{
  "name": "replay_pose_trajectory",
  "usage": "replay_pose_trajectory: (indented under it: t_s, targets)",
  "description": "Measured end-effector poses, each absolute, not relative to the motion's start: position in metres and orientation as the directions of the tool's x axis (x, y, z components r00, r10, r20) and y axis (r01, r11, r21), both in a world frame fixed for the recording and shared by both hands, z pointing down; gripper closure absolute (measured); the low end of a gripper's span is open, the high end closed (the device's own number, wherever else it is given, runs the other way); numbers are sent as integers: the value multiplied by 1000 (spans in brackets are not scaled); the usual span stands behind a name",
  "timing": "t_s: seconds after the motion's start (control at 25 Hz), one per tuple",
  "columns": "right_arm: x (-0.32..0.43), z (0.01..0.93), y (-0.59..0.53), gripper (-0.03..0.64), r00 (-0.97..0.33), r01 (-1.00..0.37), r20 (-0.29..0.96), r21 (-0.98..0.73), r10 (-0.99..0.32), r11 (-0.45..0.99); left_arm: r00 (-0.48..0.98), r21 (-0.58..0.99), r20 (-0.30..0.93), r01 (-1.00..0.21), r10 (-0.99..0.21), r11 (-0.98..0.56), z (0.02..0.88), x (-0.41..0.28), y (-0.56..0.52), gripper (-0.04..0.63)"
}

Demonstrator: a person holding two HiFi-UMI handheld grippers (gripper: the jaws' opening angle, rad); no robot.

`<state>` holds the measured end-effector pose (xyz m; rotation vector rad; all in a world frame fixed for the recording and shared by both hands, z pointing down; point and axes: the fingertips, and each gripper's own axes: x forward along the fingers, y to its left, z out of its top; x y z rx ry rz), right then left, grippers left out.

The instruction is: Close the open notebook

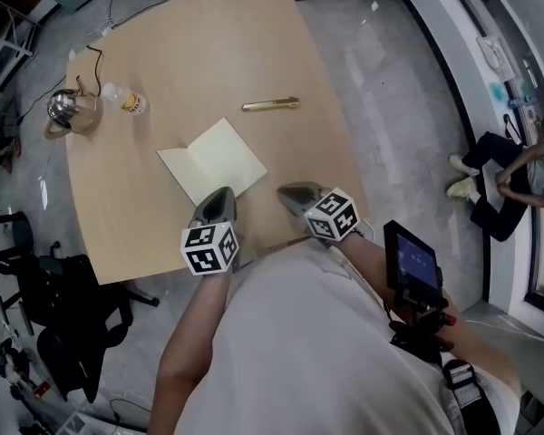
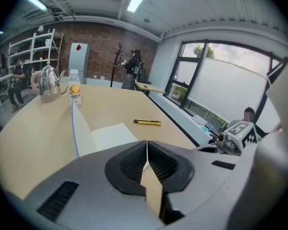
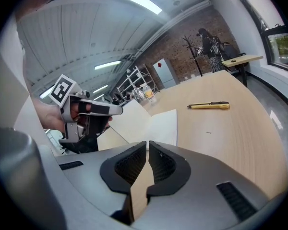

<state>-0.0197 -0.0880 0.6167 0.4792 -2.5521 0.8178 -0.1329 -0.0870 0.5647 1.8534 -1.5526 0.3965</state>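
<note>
Table point(image 1: 145, 198) bears the open notebook point(image 1: 219, 157), closed left tongs point(image 1: 221, 196) at its edge.

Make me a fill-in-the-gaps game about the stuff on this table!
1. The cream-paged paper notebook on the light wooden table lies ___.
2. The slim cutter-like tool beyond it is coloured ___.
3. The small plastic bottle stands beside a shiny metal ___.
Missing words: open; yellow; kettle.

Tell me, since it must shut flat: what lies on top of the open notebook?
Nothing shows on the bare pages of the notebook; the yellow utility knife lies apart. The left tongs hide its near edge.
</note>
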Motion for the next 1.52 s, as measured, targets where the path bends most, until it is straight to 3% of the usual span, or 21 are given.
replay_pose_trajectory:
  t_s: [0.24,0.44,0.52,0.72,0.8,1.0,1.52]
  targets:
    - [-22,617,-85,592,-857,-427,482,-469,-181,773,255,391,555,-920,-792,-22,533,-151,-64,589]
    - [-22,618,-85,592,-861,-422,476,-472,-179,774,249,346,530,-936,-811,-61,528,-167,-53,580]
    - [-21,618,-85,592,-862,-424,474,-475,-182,771,295,317,558,-940,-776,-129,540,-159,-55,449]
    - [-11,617,-91,592,-858,-443,470,-478,-206,758,330,190,617,-943,-714,-273,577,-142,-82,437]
    - [-4,618,-95,592,-855,-457,469,-479,-222,749,361,148,654,-923,-665,-356,592,-130,-91,404]
    - [13,619,-103,592,-840,-499,474,-484,-264,719,400,92,718,-865,-569,-493,615,-102,-105,399]
    - [54,625,-112,592,-781,-606,510,-479,-361,635,383,101,844,-800,-375,-591,681,-85,-131,411]
